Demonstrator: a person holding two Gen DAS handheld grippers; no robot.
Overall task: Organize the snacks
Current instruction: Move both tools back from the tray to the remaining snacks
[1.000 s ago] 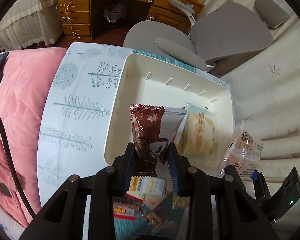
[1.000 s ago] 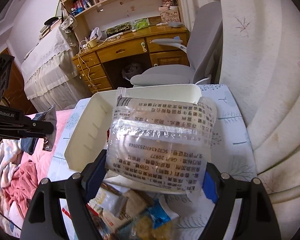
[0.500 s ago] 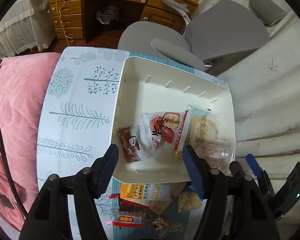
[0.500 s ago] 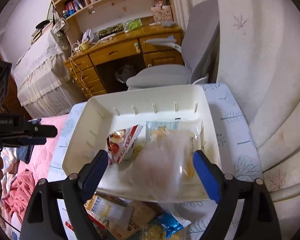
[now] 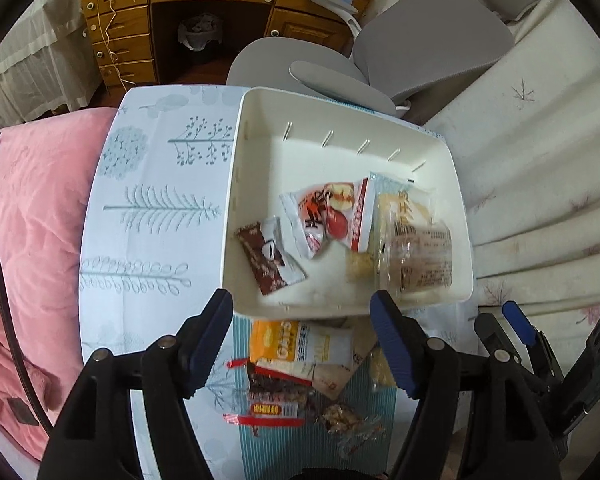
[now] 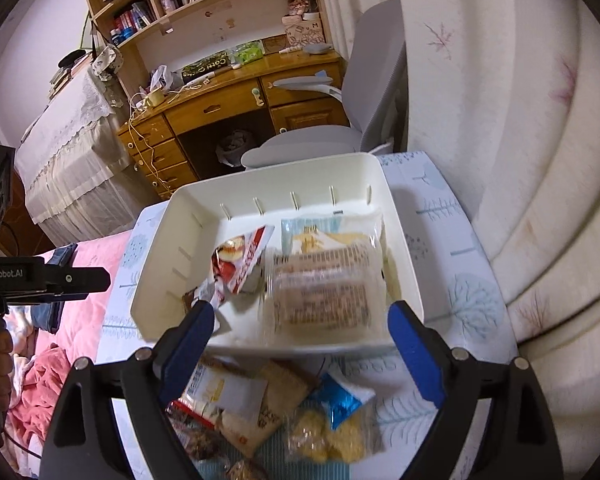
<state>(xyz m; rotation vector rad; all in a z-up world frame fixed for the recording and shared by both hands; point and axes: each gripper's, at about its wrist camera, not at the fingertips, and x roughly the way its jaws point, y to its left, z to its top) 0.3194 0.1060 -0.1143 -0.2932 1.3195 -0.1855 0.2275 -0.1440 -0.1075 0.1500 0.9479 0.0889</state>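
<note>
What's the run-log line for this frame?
left gripper: opening, empty | right gripper: open, empty | bin: four packets | pile: unsorted

both grippers' fingers (image 5: 220, 312) apart, empty

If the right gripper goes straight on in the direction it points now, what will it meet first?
Probably the clear wrapped pastry lying in the white bin. The right gripper is open and empty, and the pastry sits just ahead between its fingers. Depth is uncertain, so it might catch the bin's near rim first.
</note>
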